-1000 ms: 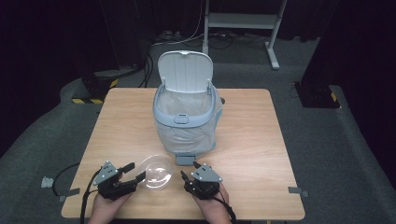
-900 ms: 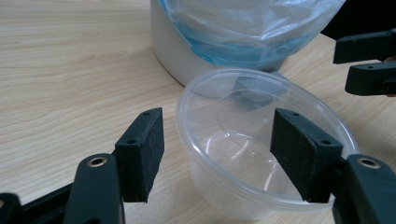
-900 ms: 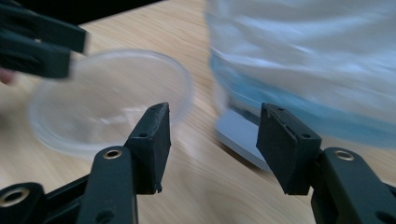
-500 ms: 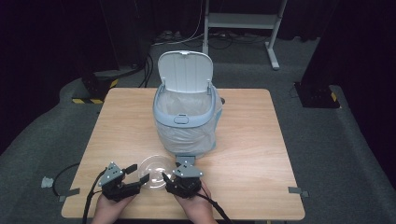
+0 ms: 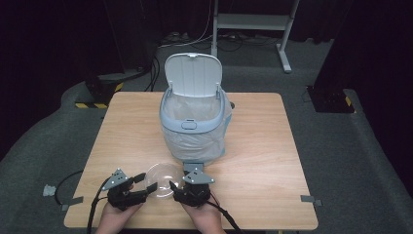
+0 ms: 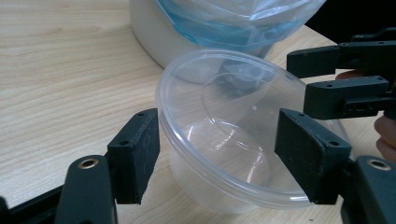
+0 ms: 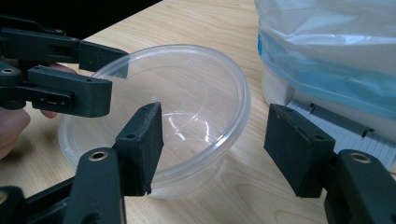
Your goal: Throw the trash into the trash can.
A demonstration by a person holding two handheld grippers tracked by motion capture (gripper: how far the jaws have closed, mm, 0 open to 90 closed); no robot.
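My table (image 5: pixel 253 146) is evenly lit from above against dark surroundings; soft shadows, sharp close-ups, faint glare on my clear bowl (image 6: pixel 224 140).

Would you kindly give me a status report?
Left tool and right tool open, jaws just been opening, each astride the rim. Clear bowl empty, on table. Bin right behind it.

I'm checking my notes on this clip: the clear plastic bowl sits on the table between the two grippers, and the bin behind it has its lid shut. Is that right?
Not quite: the lid of the bin stands open, tipped up and back, as the high view shows. The rest holds: the clear plastic bowl sits on the table between the left gripper and the right gripper.
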